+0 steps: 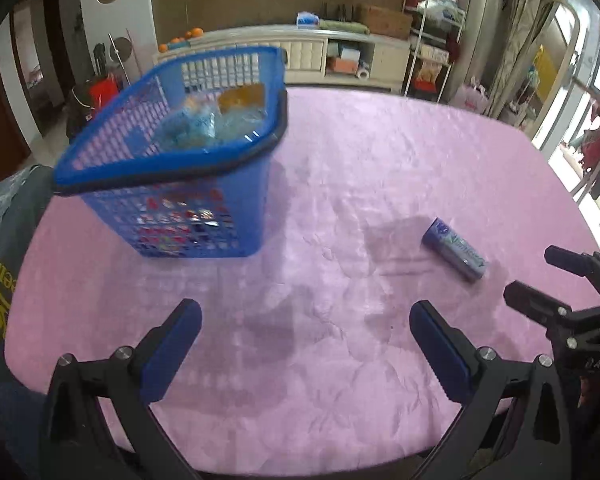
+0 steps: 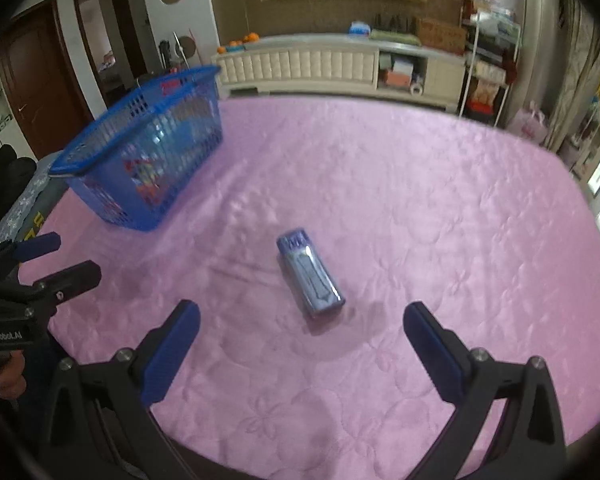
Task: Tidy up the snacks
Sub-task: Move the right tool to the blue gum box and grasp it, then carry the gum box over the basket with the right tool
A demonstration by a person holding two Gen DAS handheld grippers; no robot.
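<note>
While lying flat, the snack box (image 2: 310,276) sits just ahead of the right claw (image 2: 302,320).

Blurred snack packets (image 1: 204,124) inside basket (image 1: 172,184), labels unreadable

The left gripper (image 1: 306,322) is pointing forward and down, its jaws standing wide apart with nothing between them, its blue pads (image 1: 172,356) facing each other at the bottom of the left wrist view. The right gripper (image 2: 302,324) is posing the same way at the bottom of its own view, jaws spread wide and gripping nothing. Each is showing in the other's view: the right at the lower right edge, the left at the lower left edge, where a hand (image 2: 8,372) is clasping its handle.
</note>
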